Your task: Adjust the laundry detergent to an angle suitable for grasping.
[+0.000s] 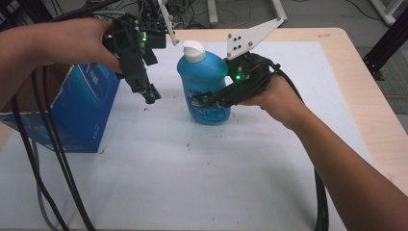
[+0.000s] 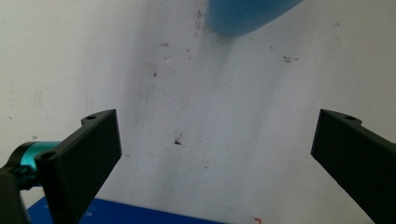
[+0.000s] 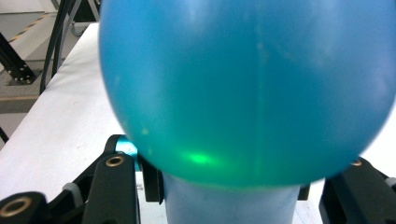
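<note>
A blue liquid bottle (image 1: pixel 204 82) with a white cap (image 1: pixel 193 50) stands upright at the middle of the white mat. My right gripper (image 1: pixel 208 99) comes in from the right and is shut on its lower body. In the right gripper view the bottle (image 3: pixel 243 88) bulges between the black jaws of that gripper (image 3: pixel 233 186). I cannot tell whether its base touches the mat. My left gripper (image 1: pixel 149 95) hangs to the bottle's left, pointing down, apart from it. Its jaws (image 2: pixel 217 135) stand open over bare mat, with the bottle's bottom (image 2: pixel 243 14) farther off.
A blue cardboard box (image 1: pixel 82 110) sits at the left edge of the table, just under the left hand; its edge (image 2: pixel 121 217) lies below the left jaws. Black cables (image 1: pixel 48 159) hang down at the left. The mat (image 1: pixel 216 168) has small dark specks.
</note>
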Available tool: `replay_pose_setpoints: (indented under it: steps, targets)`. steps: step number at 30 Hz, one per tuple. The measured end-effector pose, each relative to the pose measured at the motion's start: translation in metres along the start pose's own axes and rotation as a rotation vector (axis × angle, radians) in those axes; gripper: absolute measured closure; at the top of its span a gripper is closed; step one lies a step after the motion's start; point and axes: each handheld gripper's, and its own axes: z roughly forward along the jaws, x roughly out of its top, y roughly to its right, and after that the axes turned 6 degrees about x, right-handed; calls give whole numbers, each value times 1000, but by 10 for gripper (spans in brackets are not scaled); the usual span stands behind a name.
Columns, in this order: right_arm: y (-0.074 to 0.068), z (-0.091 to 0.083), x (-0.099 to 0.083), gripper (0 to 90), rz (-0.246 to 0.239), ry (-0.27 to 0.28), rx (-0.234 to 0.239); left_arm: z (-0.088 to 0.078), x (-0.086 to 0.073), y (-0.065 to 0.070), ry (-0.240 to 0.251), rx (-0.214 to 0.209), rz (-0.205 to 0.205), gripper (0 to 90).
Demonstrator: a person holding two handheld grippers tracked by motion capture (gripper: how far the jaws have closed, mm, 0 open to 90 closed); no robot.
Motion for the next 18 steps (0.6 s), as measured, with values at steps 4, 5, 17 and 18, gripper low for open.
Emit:
replay_pose_setpoints:
  steps: [4, 5, 17, 18]
  targets:
    - [0, 3, -2, 441, -1, -4, 10, 1, -1, 0, -3, -2, -1, 17]
    - [0, 4, -2, 441, 1, -1, 11, 1, -2, 0, -1, -2, -3, 17]
    - [2, 7, -9, 438, 6, -16, 34, 2, -4, -1, -3, -3, -5, 17]
    - [2, 7, -9, 437, 4, -20, 35, 2, -4, -1, -1, -3, -7, 17]
